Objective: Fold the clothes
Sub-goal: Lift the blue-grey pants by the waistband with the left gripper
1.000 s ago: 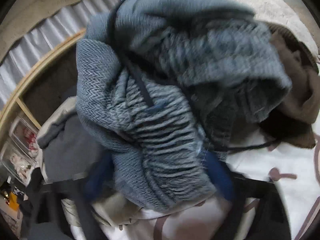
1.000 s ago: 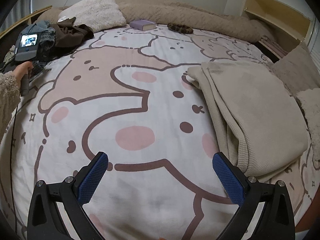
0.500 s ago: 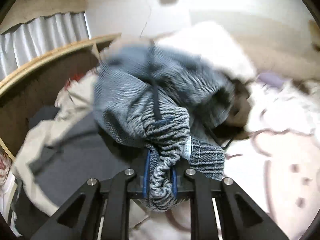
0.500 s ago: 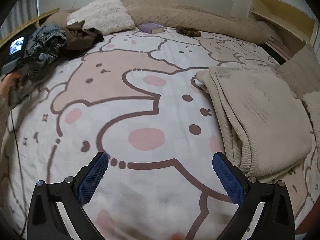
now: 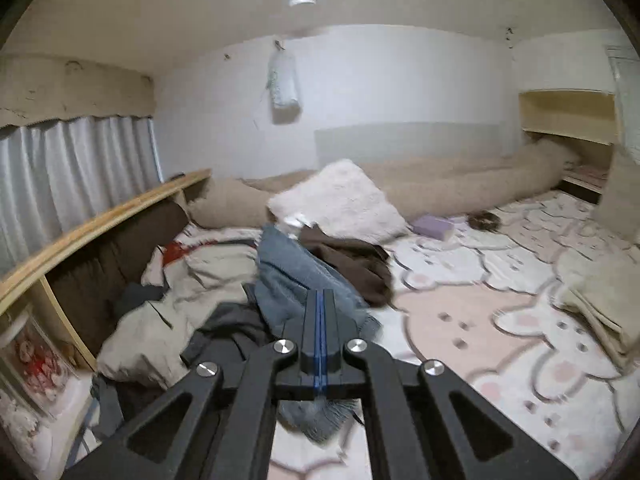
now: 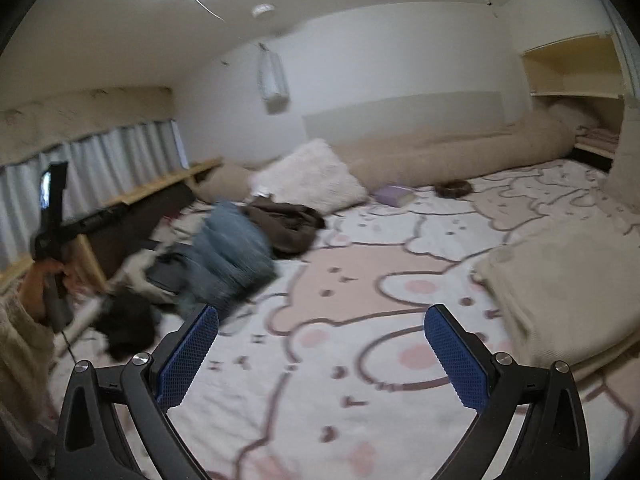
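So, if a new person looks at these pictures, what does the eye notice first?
First, the big bedcover with pink and white cartoon bears, filling the middle of both views. Next, the blue-grey knit garment at the left edge of the bed, pinched in the shut left gripper above a messy pile of clothes. Last, the folded beige garment lying neatly on the right, beyond the open right gripper.

mid-bed blanket (image 6: 360,360) lies open — clothes heap (image 6: 224,256) crowds its left, folded beige blanket (image 6: 560,288) its right
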### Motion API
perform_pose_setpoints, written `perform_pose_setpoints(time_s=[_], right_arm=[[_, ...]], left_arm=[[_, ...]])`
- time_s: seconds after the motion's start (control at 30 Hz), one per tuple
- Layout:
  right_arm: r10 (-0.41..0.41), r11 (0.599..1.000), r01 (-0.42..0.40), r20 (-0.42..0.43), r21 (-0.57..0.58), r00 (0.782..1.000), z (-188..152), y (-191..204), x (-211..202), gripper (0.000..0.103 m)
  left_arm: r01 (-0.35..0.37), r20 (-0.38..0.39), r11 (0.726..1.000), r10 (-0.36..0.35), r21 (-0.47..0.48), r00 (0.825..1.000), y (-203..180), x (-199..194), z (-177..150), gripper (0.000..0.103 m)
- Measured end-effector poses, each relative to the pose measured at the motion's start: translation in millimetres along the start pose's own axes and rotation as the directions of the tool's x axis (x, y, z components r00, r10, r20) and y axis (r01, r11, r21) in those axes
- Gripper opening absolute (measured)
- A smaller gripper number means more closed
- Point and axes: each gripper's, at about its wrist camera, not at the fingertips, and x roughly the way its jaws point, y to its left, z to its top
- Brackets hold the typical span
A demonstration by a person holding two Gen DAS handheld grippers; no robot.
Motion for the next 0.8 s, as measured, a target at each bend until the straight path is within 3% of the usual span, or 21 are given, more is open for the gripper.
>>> perform_pose_setpoints(time_s=[0.1, 0.17, 0.2, 0.23, 0.3, 0.4, 0.5, 0.6, 0.7, 0.8], right_arm=[[0.034, 0.999, -0.034, -0.007, 0.006, 0.999, -7, 9, -3, 0.103], [0.048, 0.999, -0.048, -0.047, -0.003, 0.998, -11, 14, 0, 0.103], [0.046, 0.999, -0.047, -0.059, -0.019, 0.997, -12, 17, 0, 0.103], [0.038, 0.998, -0.04, -0.064, -0.044, 0.997, -13, 20, -2, 0.103], [0.015, 0.995, -0.021, -0.064, -0.094, 0.998, -18, 25, -5, 0.103], [-0.021, 0.988, 0.011, -0.067, -0.151, 0.998, -23, 25, 0, 0.103], [-0.03, 0.991, 0.016, -0.101, -0.135, 0.994, -29, 15, 12, 0.103], [-0.037, 0.994, 0.022, -0.136, -0.11, 0.99, -34, 4, 25, 0.103], [-0.054, 0.994, 0.037, -0.167, -0.104, 0.985, -38, -4, 38, 0.103], [-0.067, 0.994, 0.048, -0.189, -0.101, 0.98, -41, -9, 48, 0.103]], left_arm=[[-0.004, -0.053, 1.0, 0.005, 0.021, 0.999, -11, 3, -26, 0.002], [0.002, -0.111, 0.999, 0.003, 0.045, 0.994, -22, 16, -48, 0.022], [-0.004, -0.135, 0.997, 0.014, 0.074, 0.991, -29, 24, -63, 0.042], [-0.019, -0.146, 0.993, 0.036, 0.118, 0.989, -37, 33, -77, 0.052], [-0.058, -0.161, 0.966, 0.101, 0.251, 0.982, -53, 53, -108, 0.052], [-0.109, -0.176, 0.877, 0.213, 0.468, 0.961, -74, 83, -147, 0.052], [-0.144, -0.174, 0.746, 0.33, 0.65, 0.928, -83, 120, -184, 0.052], [-0.14, -0.17, 0.653, 0.387, 0.744, 0.906, -84, 147, -208, 0.052], [-0.172, -0.089, 0.533, 0.428, 0.828, 0.899, -85, 167, -224, 0.053], [-0.21, -0.037, 0.494, 0.443, 0.843, 0.896, -83, 183, -222, 0.054]])
